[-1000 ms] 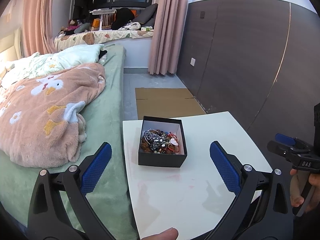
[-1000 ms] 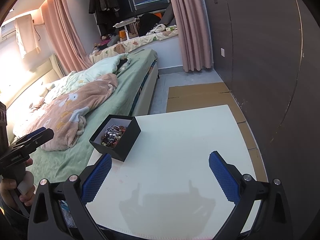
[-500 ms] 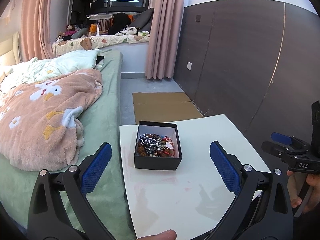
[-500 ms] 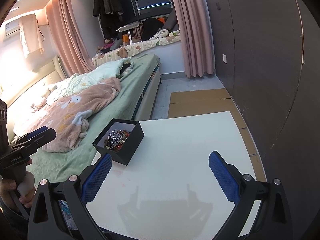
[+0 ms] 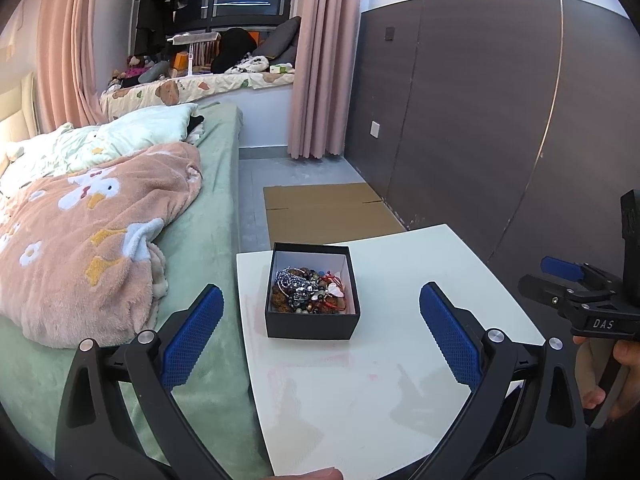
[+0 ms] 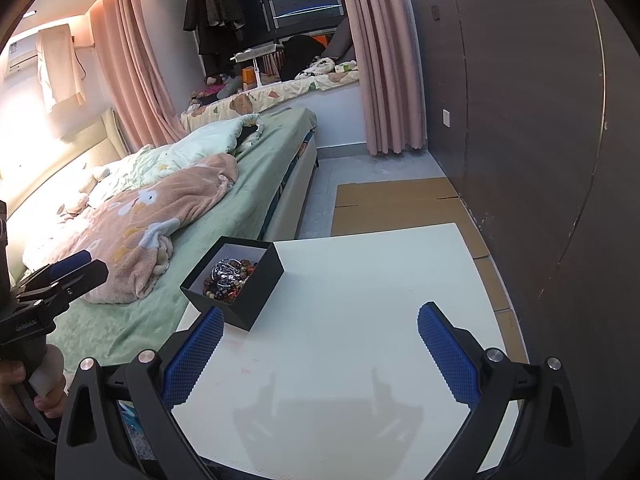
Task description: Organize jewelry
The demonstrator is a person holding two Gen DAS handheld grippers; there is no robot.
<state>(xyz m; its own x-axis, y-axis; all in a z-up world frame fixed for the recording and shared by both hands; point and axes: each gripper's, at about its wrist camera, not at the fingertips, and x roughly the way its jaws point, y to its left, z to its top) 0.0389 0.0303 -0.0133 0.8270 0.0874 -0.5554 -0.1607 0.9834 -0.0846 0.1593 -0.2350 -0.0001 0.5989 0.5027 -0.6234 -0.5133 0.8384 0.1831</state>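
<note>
Jewelry [image 5: 310, 290] lies heaped in a small black box [image 5: 312, 326], lid off, white inside: beads, a silver chain, red cord and a pale heart charm, all knotted together. The box stands on the white table [image 5: 360, 380], close to its left edge, the side next to the bed [image 5: 208, 240].

The left tool [image 5: 320, 344] hovers near the box with its blue pads spread wide and nothing between them; the box shows in the gap. The right tool [image 6: 320, 352] is likewise wide apart and empty, over the bare table, with the box ahead and to its left.

Risks, as I judge them:
- Tangle: a pinch on one strand would likely drag the whole clump up, and pieces could spill.
- The box looks light. A pull on a snagged chain, or a nudge from a pad on its wall, could tip it or slide it off the near edge onto the bed.
- Small beads may slip from the broad pads and roll off the table to the floor [image 5: 256, 216].
- The other tool steadying the box would lessen most of this.
</note>
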